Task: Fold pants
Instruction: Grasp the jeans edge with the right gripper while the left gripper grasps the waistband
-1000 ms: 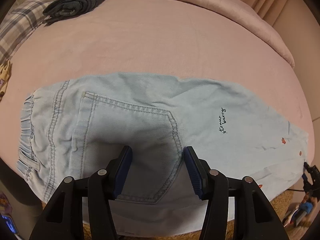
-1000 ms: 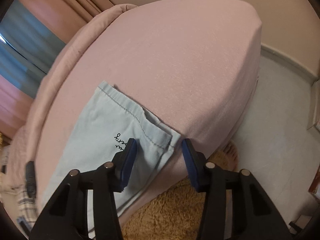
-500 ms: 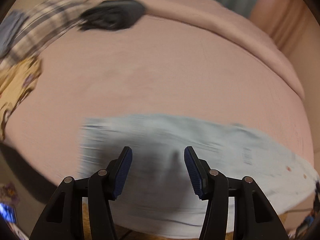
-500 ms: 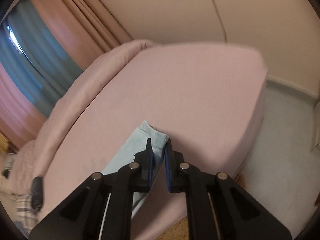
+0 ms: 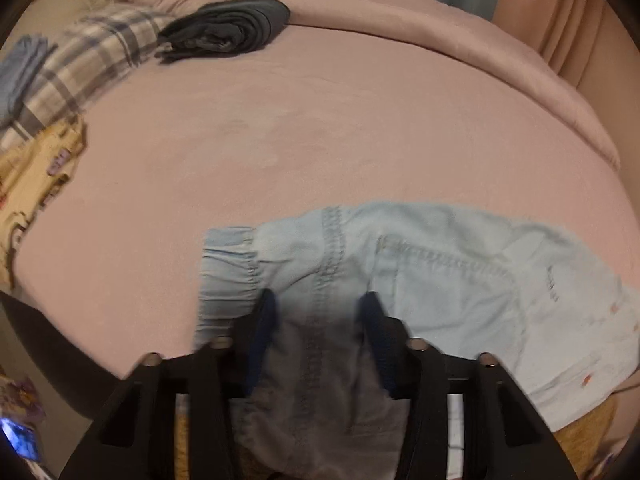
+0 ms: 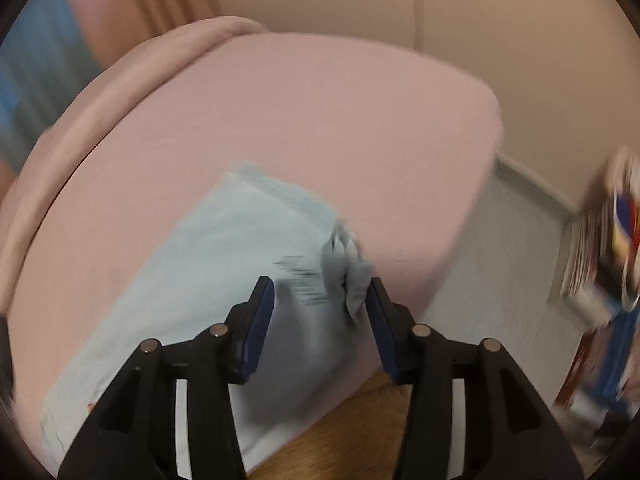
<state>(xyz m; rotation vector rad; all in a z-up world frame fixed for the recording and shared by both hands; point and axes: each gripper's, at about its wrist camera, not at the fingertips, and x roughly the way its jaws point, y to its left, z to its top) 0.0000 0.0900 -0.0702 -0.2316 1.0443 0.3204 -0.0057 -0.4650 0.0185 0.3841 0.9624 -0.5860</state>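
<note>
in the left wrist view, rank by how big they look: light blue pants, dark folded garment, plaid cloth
1. light blue pants, though nearness to the camera inflates them
2. plaid cloth and dark folded garment: look alike, both far off, so unranked

Right tool (image 6: 320, 312) now gapes open, clamped on the hem half a second ago; hem of pants (image 6: 224, 264) lies bunched. Left tool (image 5: 318, 328) now hangs nearer the waistband.

Pants (image 5: 440, 280) on bed (image 5: 320, 140) near edge
</note>
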